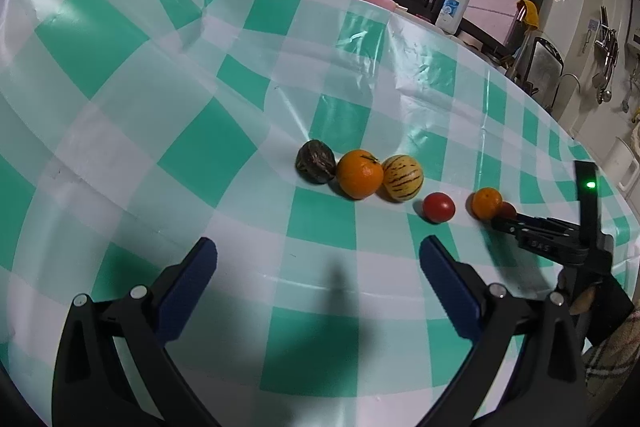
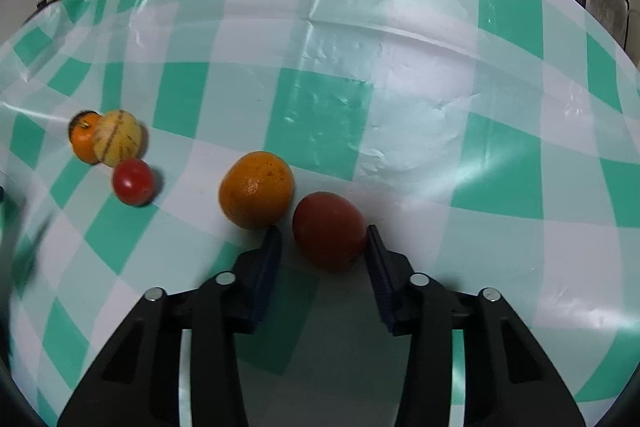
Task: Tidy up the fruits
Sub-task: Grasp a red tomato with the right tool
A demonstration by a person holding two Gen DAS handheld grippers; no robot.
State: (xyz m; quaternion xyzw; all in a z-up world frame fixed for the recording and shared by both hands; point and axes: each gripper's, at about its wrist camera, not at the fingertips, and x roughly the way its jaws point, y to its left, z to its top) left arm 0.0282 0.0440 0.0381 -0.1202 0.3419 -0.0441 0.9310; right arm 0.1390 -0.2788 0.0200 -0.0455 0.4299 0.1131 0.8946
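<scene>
Right gripper (image 2: 324,239), closest to your lens: its blue pads bracket a dull red tomato (image 2: 329,230), right pad touching the skin, left pad just short, so it reads as nearly closed, not yet a firm pinch. Your left gripper (image 1: 318,261) hangs wide open, empty, over the checked cloth (image 1: 120,39). That tomato sits on the cloth beside a small orange (image 2: 256,190), at the end of the fruit row. Expect it light, smooth, soft; squeeze gently across its widest part.
</scene>
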